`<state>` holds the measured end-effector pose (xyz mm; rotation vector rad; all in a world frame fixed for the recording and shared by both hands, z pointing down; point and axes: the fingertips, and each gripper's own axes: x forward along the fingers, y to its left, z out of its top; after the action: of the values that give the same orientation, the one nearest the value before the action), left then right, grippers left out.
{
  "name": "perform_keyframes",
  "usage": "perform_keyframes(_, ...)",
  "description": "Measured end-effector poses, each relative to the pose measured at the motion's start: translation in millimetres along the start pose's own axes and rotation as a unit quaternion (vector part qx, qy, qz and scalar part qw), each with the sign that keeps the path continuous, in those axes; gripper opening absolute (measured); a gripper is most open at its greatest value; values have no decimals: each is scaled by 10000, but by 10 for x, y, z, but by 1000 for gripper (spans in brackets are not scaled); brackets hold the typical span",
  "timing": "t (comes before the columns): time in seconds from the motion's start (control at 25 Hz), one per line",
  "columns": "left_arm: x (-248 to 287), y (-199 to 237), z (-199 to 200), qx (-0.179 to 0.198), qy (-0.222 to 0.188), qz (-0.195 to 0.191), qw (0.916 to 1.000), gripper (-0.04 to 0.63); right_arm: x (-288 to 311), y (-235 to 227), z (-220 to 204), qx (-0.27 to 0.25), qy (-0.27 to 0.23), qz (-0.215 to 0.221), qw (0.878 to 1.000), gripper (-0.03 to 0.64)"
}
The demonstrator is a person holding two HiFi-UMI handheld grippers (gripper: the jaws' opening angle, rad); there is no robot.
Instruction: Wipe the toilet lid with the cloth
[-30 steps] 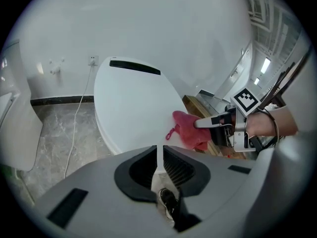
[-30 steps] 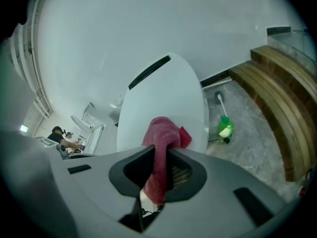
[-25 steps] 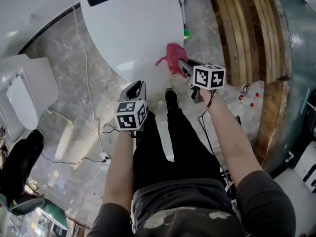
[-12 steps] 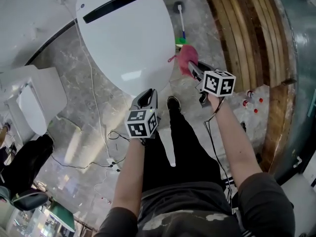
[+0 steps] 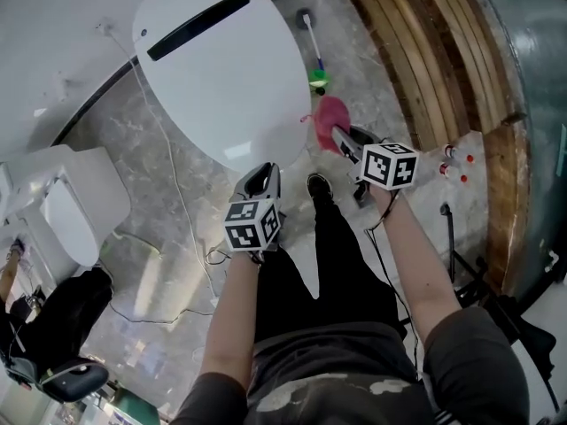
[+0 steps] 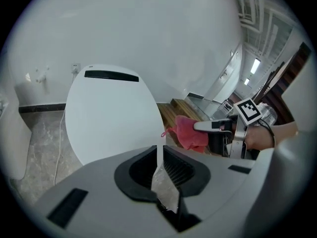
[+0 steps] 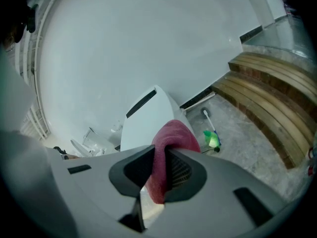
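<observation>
The white toilet lid (image 5: 221, 69) is closed, a broad smooth oval with a dark slot near its back edge. Its rounded front rim points towards the person's black shoe (image 5: 316, 185).

The right tool (image 5: 337, 134) pinches the pink cloth (image 5: 330, 112), and the right gripper view shows the fabric folded over and squeezed between the two jaws. The cloth hangs just beside the lid's front right rim, over the floor and not on the lid's top. I cannot tell whether its small loop touches the rim.

The left tool (image 5: 263, 171) sits just off the lid's front edge. Its jaws are pressed almost together, with only a thin slit between them and nothing in it.

To the right of the lid runs a narrow strip of marble floor (image 5: 354, 51), bounded by curved wooden steps (image 5: 416, 60). A brush with a green head (image 5: 317, 78) lies in that strip, near the lid's right edge.

On the left the floor is wider. A white cable (image 5: 168, 166) trails along it, and another white fixture (image 5: 75, 211) stands well apart. Small red-capped bottles (image 5: 456, 162) stand by the steps, beyond the right forearm.
</observation>
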<state>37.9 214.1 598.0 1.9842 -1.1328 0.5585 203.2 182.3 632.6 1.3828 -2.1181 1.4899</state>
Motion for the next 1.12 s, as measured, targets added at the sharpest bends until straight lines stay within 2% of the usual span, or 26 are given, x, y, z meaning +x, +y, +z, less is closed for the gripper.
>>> perform_keyframes(0.2, -523, 183, 120, 141, -151, -104, 9997, 46, -141, 587, -102, 248, -370, 75, 9990, 49)
perform_keyframes(0.32, -908, 234, 186, 363, -246, -240, 9987, 46, -293, 1068, -132, 162, -622, 189, 9978, 49)
perform_keyframes(0.48, -1329, 288, 459, 502, -620, -450, 9958, 46, -558, 1664, -22, -36, -1134, 231, 9933, 49)
perform_keyframes(0.72, -1951, 146, 650, 849, -1012, -918, 9870, 46, -1009, 2331, -278, -194, -1509, 232, 9881, 49)
perform_keyframes(0.88, -2255, -18, 693, 1022, -1108, -1129, 9821, 46, -1371, 2606, -486, -187, -1691, 248, 9851, 49)
perform_keyframes(1.0, -2438, -196, 713, 1021, -1208, -1227, 9798, 46, -1655, 2687, -606, -176, -1763, 262, 9838, 49)
perform_keyframes(1.12, -2590, -450, 770, 1219, -1347, -1389, 9735, 46, -1905, 2702, -628, -166, -1903, 250, 9813, 49)
